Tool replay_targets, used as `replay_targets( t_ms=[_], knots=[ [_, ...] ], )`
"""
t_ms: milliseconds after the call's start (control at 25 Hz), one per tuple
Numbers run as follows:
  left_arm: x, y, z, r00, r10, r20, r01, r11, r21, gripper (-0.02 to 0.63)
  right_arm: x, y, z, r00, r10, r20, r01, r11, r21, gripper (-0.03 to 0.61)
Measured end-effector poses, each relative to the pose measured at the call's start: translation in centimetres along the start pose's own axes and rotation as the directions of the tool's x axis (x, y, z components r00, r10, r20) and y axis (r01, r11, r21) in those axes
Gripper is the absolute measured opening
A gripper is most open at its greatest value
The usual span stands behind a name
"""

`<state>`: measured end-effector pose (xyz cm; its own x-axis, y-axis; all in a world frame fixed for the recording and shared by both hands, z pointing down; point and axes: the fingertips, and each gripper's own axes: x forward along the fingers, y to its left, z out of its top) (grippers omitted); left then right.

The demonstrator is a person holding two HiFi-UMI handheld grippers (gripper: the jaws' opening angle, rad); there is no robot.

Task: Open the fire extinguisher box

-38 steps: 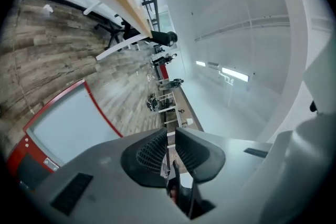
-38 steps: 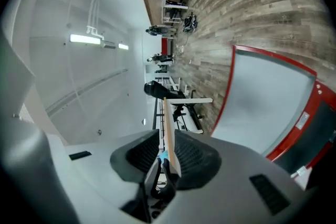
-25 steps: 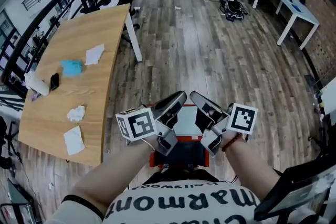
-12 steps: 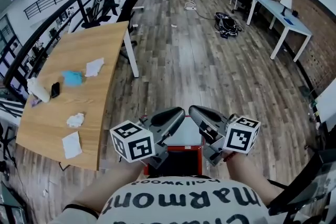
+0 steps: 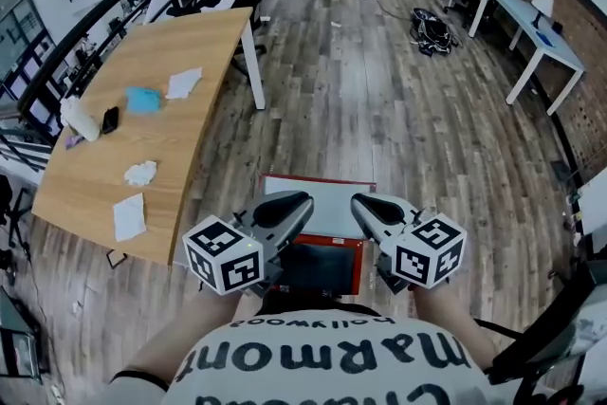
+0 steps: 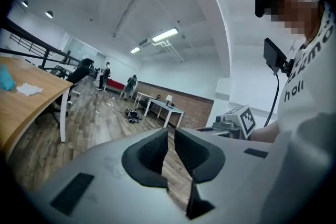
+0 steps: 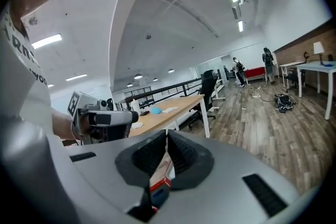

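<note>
head view: two tools poised over a closed box

head view puts the box (image 5: 322, 221) flat on the floor (image 5: 408, 119), close in front of the person (image 5: 322, 365); it is red-rimmed, with a white panel on the far half and a dark panel nearer; it looks closed, so the opening seems not yet begun; the left tool (image 5: 296, 202) and the right tool (image 5: 363, 204) are held side by side above it, tips pointing away from the person and leaning toward each other, one over each side; neither appears to touch it; i judge this a ready stance, since a tool at each edge lets either one reach the door; no latch or handle can be made out.

in the left gripper view the pads (image 6: 147, 157) stand a narrow slit apart with only floor showing through; that tool is released and empty; such a slim gap would suit catching a thin door edge, not something wide; in the right gripper view the pads (image 7: 181, 157) meet at the tips; that tool is clenched on nothing; a strip of red box shows beneath it, so it sits above the box and aims past it.

the worktop (image 5: 204, 43) at the left is well apart and plays no part; the next move likely calls for lowering to the box's opening edge; a clenched tool may skid on the smooth panel.
</note>
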<state>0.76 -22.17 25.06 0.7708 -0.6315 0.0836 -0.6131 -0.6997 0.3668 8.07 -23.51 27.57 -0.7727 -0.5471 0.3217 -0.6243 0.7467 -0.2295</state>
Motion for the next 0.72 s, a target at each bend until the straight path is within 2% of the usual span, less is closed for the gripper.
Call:
replay_targets(
  t_ms=[160, 240, 360, 600, 720],
  knots=[
    [-1.1, -0.4, -0.3, 0.998, 0.010, 0.066, -0.003, 0.995, -0.097, 0.043, 0.6, 0.8, -1.3, 0.999, 0.027, -0.024, -0.027, 1.000, 0.001, 0.016],
    [-1.6, -0.9, -0.4, 0.998, -0.001, 0.070, 0.010, 0.993, -0.122, 0.043, 1.0, 1.6, -1.8, 0.998, 0.048, -0.032, -0.047, 0.999, 0.017, 0.015],
    [-2.8, -1.2, -1.2, 1.000, -0.021, 0.022, 0.023, 0.996, -0.081, 0.043, 1.6, 3.6, -2.2, 0.997, 0.077, -0.028, -0.076, 0.996, 0.035, 0.015],
    [-6.3, -0.7, -3.3, 0.997, -0.058, -0.047, 0.054, 0.995, -0.079, 0.035, 2.8, 6.9, -3.5, 0.999, 0.036, 0.004, -0.036, 0.994, 0.107, 0.015],
    [-7.7, 0.1, -4.1, 0.996, -0.064, -0.067, 0.059, 0.996, -0.071, 0.035, 3.3, 8.3, -4.4, 1.000, 0.006, -0.002, -0.006, 0.995, 0.102, 0.015]
  ],
)
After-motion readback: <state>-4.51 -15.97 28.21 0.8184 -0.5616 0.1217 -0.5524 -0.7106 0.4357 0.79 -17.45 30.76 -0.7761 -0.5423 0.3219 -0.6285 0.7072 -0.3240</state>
